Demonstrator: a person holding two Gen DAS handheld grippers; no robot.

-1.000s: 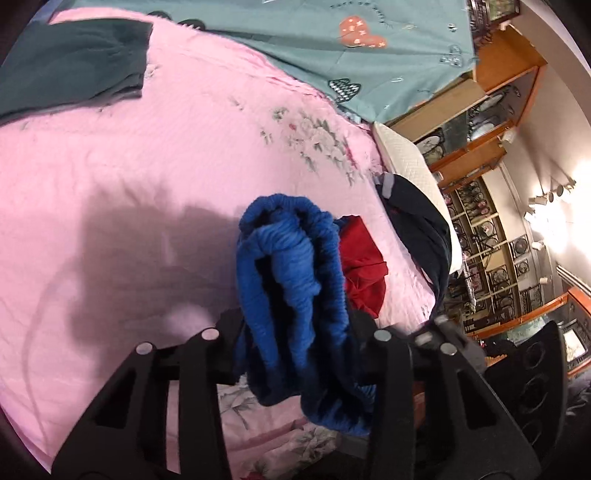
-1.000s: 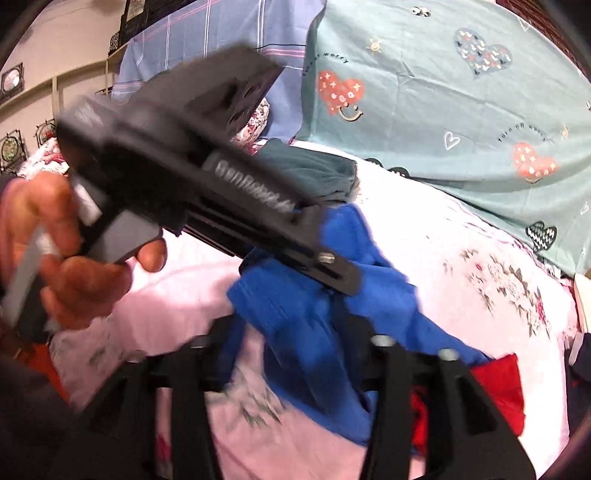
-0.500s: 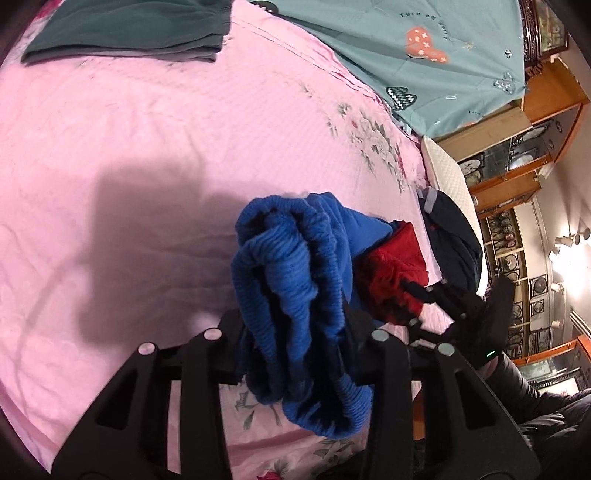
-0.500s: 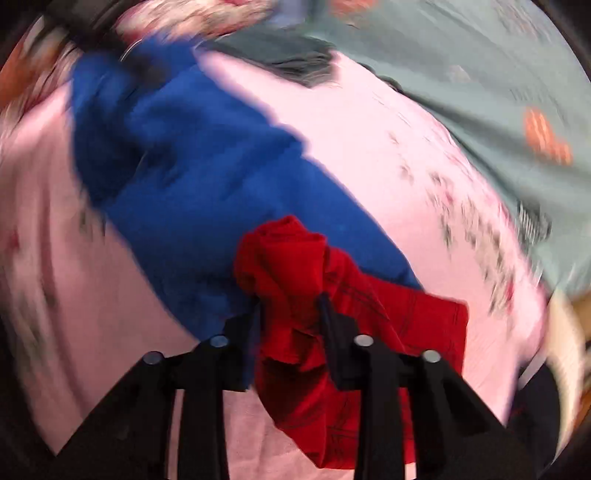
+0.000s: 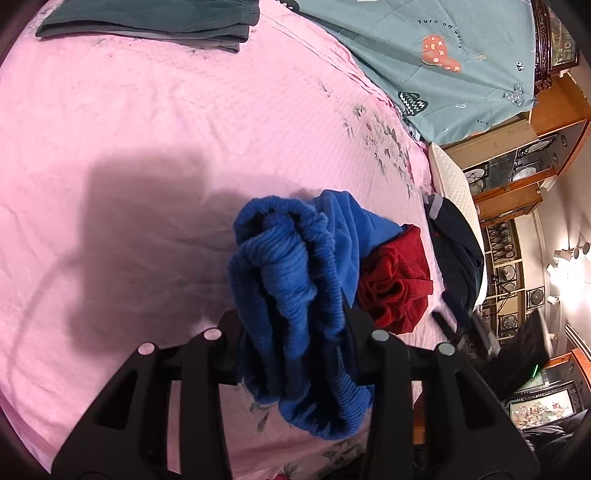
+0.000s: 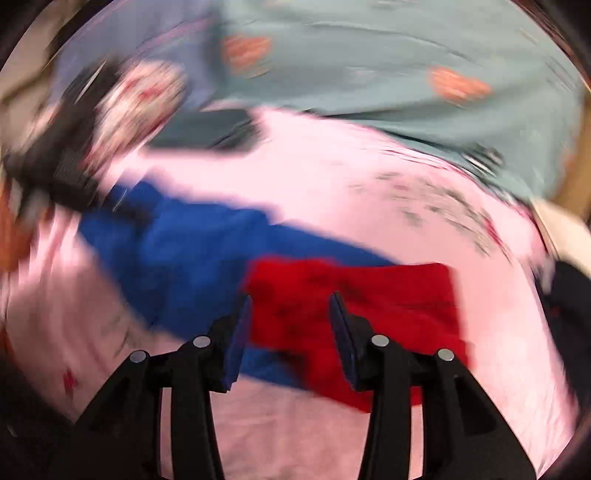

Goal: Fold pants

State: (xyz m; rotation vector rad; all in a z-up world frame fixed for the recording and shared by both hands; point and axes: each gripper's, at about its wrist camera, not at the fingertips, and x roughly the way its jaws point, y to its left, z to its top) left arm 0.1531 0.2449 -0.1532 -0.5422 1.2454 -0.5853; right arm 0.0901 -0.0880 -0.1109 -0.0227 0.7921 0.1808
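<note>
My left gripper (image 5: 291, 325) is shut on the bunched ribbed waistband of the blue pants (image 5: 291, 280) and holds it above the pink bedsheet (image 5: 147, 129). The blue pants trail toward a red garment (image 5: 397, 284) lying on the sheet. In the blurred right wrist view my right gripper (image 6: 290, 306) is open and empty over the red garment (image 6: 388, 295), with the blue pants (image 6: 192, 251) stretched out to its left. The left gripper (image 6: 62, 162) shows there at the far left.
A folded dark green garment (image 5: 147, 18) lies at the far edge of the bed. A teal heart-print blanket (image 5: 424, 48) covers the back. A dark navy garment (image 5: 456, 251) and a white pillow (image 5: 450, 177) sit at the right bed edge, with wooden cabinets beyond.
My right gripper has let go of the red garment and opened; the garment now lies flat on the sheet. The left gripper still holds the blue waistband and has shifted slightly.
</note>
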